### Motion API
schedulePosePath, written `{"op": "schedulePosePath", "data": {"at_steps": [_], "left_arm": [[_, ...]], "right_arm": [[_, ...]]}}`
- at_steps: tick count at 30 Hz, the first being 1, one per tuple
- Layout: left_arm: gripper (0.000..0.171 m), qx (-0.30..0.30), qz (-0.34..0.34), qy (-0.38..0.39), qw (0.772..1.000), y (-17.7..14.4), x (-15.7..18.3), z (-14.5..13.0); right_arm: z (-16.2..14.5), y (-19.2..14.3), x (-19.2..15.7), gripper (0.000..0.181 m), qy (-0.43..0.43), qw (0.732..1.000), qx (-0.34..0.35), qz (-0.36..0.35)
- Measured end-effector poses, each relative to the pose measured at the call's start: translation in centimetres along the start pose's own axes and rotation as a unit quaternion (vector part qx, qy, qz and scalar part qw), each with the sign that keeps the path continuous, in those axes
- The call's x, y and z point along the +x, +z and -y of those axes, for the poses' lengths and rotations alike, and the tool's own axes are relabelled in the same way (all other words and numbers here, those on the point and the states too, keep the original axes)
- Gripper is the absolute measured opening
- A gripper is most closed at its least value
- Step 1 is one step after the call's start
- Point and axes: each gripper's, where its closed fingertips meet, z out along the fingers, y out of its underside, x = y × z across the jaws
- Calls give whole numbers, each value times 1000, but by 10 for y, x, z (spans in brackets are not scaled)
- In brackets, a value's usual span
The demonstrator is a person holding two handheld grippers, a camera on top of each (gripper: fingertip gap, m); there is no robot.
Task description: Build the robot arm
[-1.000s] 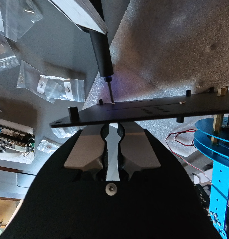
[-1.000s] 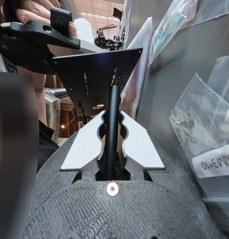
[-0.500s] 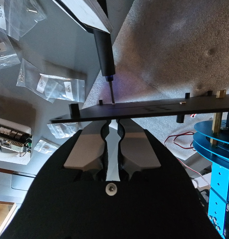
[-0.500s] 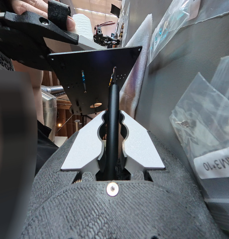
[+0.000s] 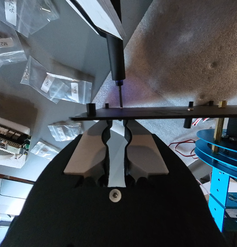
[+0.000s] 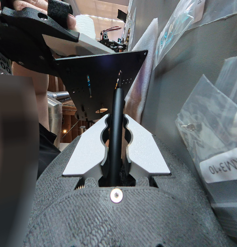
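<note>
A black perforated plate (image 5: 155,113) shows edge-on in the left wrist view and face-on in the right wrist view (image 6: 101,69). My left gripper (image 5: 117,121) reaches behind the plate. Its narrow-set fingertips are shut on a small black piece against the plate's back face, mostly hidden by the plate's edge. It also shows in the right wrist view (image 6: 80,44), held by a hand (image 6: 28,4). My right gripper (image 6: 116,117) is shut on a black electric screwdriver (image 6: 116,133). The bit (image 5: 120,98) stands on a screw in the plate's front face.
A blue disc assembly (image 5: 219,144) joins the plate by a brass standoff (image 5: 219,128), with red wires (image 5: 182,145) beside it. White foam sheet (image 5: 182,53) lies behind. Clear bags of screws (image 5: 57,88) (image 6: 208,127) and a circuit board (image 5: 9,144) lie on the grey table. The tips of one gripper are about 9 cm away from the tips of the other.
The plate has tilted slightly flatter in the left wrist view and drifted a little. The screwdriver bit stays on the same screw. Both grips are unchanged.
</note>
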Motion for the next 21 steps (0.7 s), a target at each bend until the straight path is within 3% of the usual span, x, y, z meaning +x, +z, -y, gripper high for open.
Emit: {"op": "schedulePosePath", "data": {"at_steps": [7,13,18,21], "left_arm": [[7,-18,31,-35,999,-17,-8,-17],[1,-5,131,-94,987,-60,-30,-15],[0,28,240,-179,954,-116,-42,-5],[0,63,307,-253,915,-155,-43,6]], "right_arm": [[-1,-1,-2,17,7,1000,4,8],[-8,-1,-4,17,11,1000,-17,14],[-16,-1,0,17,2,999,-43,-5],[-33,-2,6,16,-22,995,-94,-36]]}}
